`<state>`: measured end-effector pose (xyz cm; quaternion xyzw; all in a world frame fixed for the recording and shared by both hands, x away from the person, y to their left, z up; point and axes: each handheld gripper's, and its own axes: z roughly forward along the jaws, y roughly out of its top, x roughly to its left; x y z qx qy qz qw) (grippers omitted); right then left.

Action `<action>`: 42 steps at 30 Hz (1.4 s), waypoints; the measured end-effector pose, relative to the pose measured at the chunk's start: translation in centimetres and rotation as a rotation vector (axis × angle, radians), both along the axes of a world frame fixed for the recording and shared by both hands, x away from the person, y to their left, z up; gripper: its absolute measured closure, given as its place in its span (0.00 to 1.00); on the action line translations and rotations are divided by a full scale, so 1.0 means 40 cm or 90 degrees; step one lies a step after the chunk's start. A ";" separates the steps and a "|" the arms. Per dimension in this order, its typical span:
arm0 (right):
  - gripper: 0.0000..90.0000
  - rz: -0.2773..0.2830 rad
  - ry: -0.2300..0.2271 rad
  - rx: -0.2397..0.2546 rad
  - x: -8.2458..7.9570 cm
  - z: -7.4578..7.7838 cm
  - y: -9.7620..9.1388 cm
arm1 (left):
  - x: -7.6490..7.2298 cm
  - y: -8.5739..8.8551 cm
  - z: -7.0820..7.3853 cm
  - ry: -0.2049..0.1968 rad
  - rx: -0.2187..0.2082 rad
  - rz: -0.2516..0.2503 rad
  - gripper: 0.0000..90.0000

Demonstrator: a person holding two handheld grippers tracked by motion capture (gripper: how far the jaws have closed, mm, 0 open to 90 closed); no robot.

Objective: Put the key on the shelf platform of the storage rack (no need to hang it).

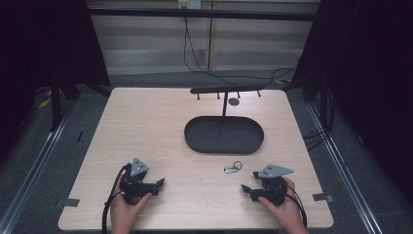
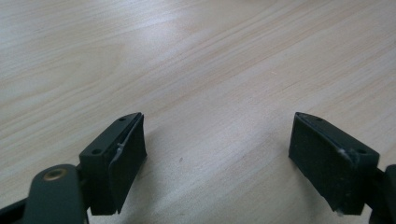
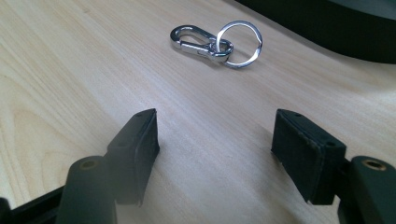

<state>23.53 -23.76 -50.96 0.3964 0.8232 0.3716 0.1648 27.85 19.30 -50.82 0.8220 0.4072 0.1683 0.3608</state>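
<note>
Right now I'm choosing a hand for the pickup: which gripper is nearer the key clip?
The right gripper: the key clip lies just ahead of it, while the left gripper sits farther off.

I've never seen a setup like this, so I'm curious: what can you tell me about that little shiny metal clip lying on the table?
The clip is a small snap hook of polished, silvery metal, linked at one end to a round split ring of the same shine. Both lie flat on the pale wooden table, just in front of the black oval tray and apart from it. Nothing else touches them; the right gripper points toward them with its jaws open, short of them.
</note>
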 end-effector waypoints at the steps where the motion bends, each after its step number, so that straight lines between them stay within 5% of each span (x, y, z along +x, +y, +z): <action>1: 0.35 0.000 0.000 0.000 0.000 0.000 0.000 | 0.000 0.000 0.000 0.000 0.000 0.000 0.21; 15: 0.24 -0.049 0.004 -0.006 0.006 0.002 0.026 | 0.000 0.000 0.000 0.001 0.000 0.000 0.21; 31: 0.27 -0.027 -0.014 -0.024 0.091 0.034 0.093 | 0.000 0.000 0.000 0.001 0.000 0.000 0.21; 34: 0.28 -0.004 -0.020 -0.041 0.106 0.042 0.110 | 0.000 0.000 0.000 0.000 0.000 0.000 0.21; 42: 0.34 0.048 -0.021 -0.028 0.119 0.051 0.146 | 0.000 0.000 0.000 0.001 0.000 0.000 0.21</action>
